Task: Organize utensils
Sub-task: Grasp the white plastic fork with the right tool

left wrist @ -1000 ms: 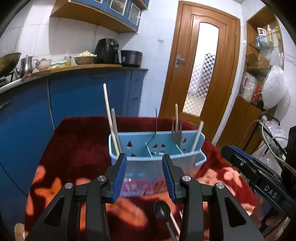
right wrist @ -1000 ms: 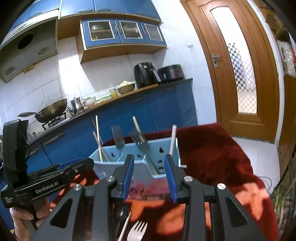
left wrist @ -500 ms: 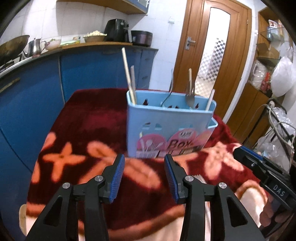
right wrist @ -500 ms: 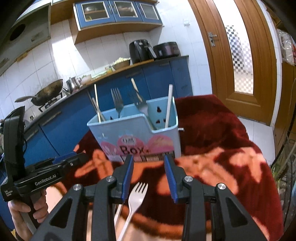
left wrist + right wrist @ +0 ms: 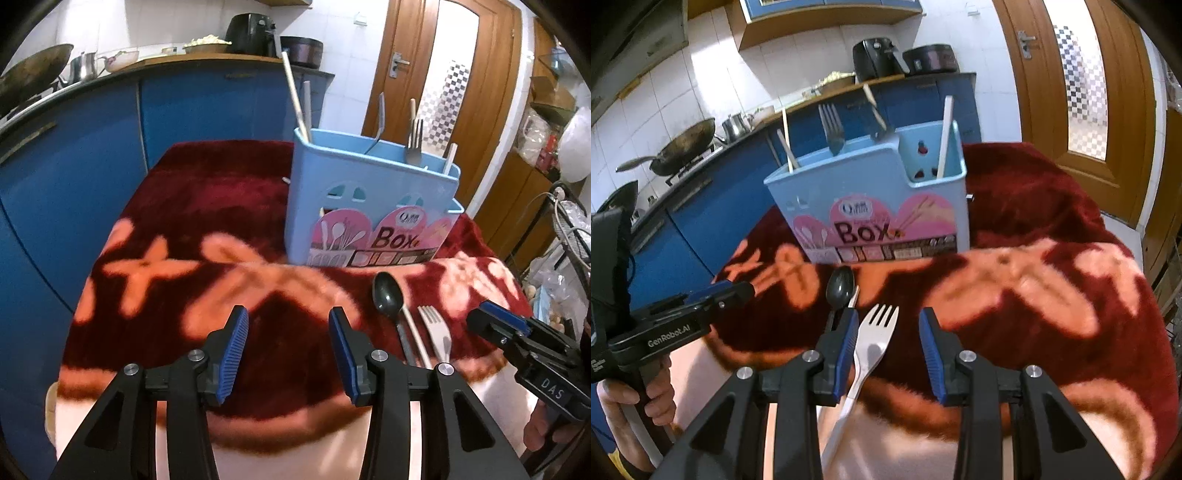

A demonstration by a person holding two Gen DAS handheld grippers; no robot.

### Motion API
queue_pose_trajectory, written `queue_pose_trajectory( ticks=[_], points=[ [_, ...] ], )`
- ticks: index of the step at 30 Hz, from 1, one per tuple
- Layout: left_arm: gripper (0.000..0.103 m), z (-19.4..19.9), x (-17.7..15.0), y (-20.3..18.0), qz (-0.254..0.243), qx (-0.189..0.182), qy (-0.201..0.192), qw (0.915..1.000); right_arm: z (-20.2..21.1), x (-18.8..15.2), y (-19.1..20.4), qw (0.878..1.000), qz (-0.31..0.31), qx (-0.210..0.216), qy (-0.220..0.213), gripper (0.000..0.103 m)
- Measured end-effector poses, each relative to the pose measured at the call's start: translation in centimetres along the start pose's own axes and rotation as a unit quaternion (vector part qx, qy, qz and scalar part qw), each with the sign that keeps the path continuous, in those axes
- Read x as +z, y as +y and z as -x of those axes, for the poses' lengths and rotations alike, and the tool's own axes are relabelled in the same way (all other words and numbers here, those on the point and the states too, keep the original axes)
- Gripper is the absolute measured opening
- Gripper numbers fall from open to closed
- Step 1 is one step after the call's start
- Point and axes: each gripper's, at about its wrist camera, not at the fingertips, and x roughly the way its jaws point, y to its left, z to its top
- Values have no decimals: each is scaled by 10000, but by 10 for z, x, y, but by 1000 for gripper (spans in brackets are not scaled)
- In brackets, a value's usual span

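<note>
- Two hand-held grippers hover over the red flowered blanket [image 5: 192, 206] covering the tabletop, both angled down at it.
- Left hand-held gripper [image 5: 288, 332]: blue pads apart, nothing between them, only blanket below.
- Right hand-held gripper [image 5: 888, 334]: pads apart too, and the white plastic fork [image 5: 871, 343] lies on the blanket in the gap, closer to the left pad; I can't tell whether that pad touches it.
- Just left of the fork lies a dark spoon [image 5: 840, 282], with a pale stick [image 5: 854, 295] between the two.
- Light blue utensil box [image 5: 882, 206] stands upright at the far side, labelled "Box", just beyond the spoon's bowl.
- Inside it: a metal fork [image 5: 831, 127], chopsticks [image 5: 788, 147] at its left end, and a white stick [image 5: 943, 136] in the right-hand compartment.
- A person's hand [image 5: 635, 402] grips the left tool's handle.
</note>
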Motion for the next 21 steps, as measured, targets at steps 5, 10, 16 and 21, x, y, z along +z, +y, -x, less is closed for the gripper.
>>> queue_pose_trajectory(
  ticks=[5,10,16,21],
  points=[
    [47,-2,-4,5,20,90,55,9999,-13,-4,3,9997,19,-47,242,37],
    [47,-8,-6,12,90,142,122,9998,-20,-5,2,9991,-20,-69,410,38],
    [47,-8,-8,17,184,141,126,9997,-23,-4,8,9986,133,-188,481,39],
    [47,-7,-9,19,228,128,120,9996,-27,-2,12,9983,191,-170,520,35]
  ],
)
